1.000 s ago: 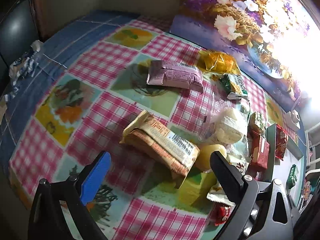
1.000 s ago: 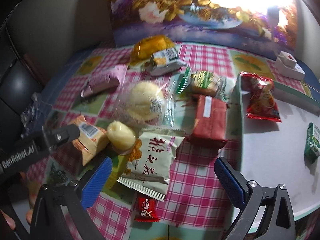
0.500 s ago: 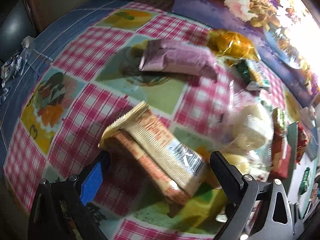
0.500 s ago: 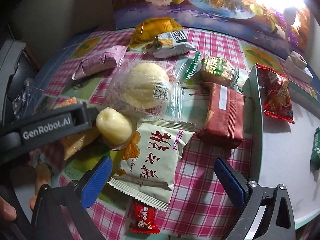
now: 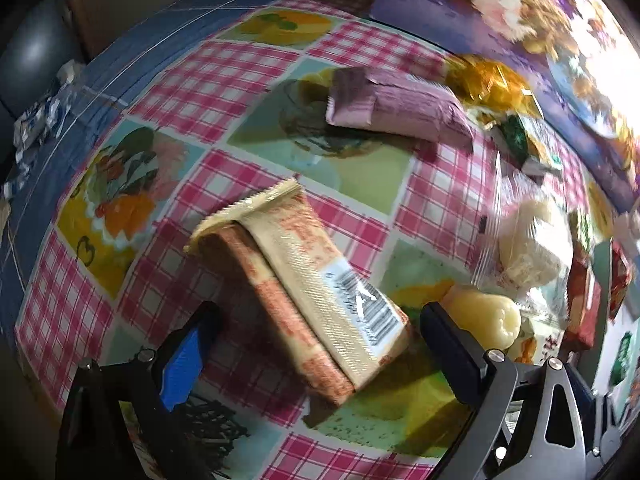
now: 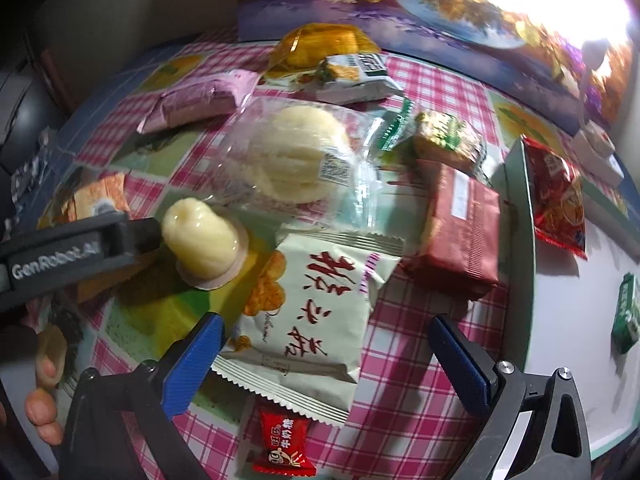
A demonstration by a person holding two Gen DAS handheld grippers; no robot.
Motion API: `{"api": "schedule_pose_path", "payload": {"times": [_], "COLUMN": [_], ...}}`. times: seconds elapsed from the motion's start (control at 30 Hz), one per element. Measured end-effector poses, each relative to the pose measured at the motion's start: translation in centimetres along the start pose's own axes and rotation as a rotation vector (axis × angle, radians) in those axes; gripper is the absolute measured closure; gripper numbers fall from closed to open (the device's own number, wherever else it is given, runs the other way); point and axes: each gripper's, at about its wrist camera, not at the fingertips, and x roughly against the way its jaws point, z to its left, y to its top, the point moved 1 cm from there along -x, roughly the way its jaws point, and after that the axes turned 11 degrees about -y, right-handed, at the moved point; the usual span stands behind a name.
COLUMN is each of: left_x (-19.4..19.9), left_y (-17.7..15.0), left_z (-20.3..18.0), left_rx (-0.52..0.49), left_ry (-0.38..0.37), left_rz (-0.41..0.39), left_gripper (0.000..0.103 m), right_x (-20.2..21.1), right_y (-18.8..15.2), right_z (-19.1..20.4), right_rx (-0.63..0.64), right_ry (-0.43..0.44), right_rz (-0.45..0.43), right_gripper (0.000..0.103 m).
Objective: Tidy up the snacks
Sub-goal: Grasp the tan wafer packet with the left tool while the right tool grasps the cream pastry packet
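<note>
Closing in: left gripper now straddles wafer pack, jaws spread, no pinch yet; right gripper spread above rice-cracker bag; grasp likely next.

Both wrist cams sit low over the counter, facing the floral backdrop; both catch the jelly cup.

We see our left gripper with black fingers, one bearing a blue pad, and silver screws on its dark grey frame. Our right gripper has textured blue pads on black fingers, silver screws too. White "GenRobot.AI" lettering marks a grey arm.
</note>
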Motion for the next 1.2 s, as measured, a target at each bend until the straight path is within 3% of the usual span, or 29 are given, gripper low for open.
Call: {"api": "schedule_pose_path", "payload": {"times": [0.2,0.27,0.3,0.33,0.37,0.8,1.2], "left_x": [-0.6,-0.5,-0.2,0.2,0.4,3.5,7.2], "left_y": [-0.4,-0.4,-0.4,-0.8,-0.8,-0.4,-0.2], "left_z": [-0.9,-0.9,-1.0,-1.0,-1.1,-0.4,-2.4], "left_rx": [-0.033,-0.038,-0.045,-0.048,-0.049,-0.027,-0.064], "left_ry": [0.035,0.037,0.033,0.030,0.028,0.009,0.007], "left_rz": [0.000,-0.007,-0.016,-0.020,-0.022,-0.084,-0.150], "left_gripper": [0.005,0.013,0.023,0.033,0.037,0.045,0.045], "right_x": [-0.1,0.0,0.2,0.4,0.5,0.9,3.8], "right_y": [0.1,0.3,0.5,0.5,0.6,0.8,1.7], "right_z": [0.2,-0.2,-0.3,-0.5,-0.5,-1.8,-3.7], "right_rx": [-0.006,-0.017,-0.022,-0.027,-0.028,-0.062,-0.122], "right_ry": [-0.018,-0.025,-0.028,-0.029,-0.028,-0.006,0.010], "right_rz": [-0.008,-0.018,-0.025,-0.031,-0.035,-0.016,-0.087], "right_gripper": [0.006,0.022,0.028,0.040,0.047,0.048,0.048]}}
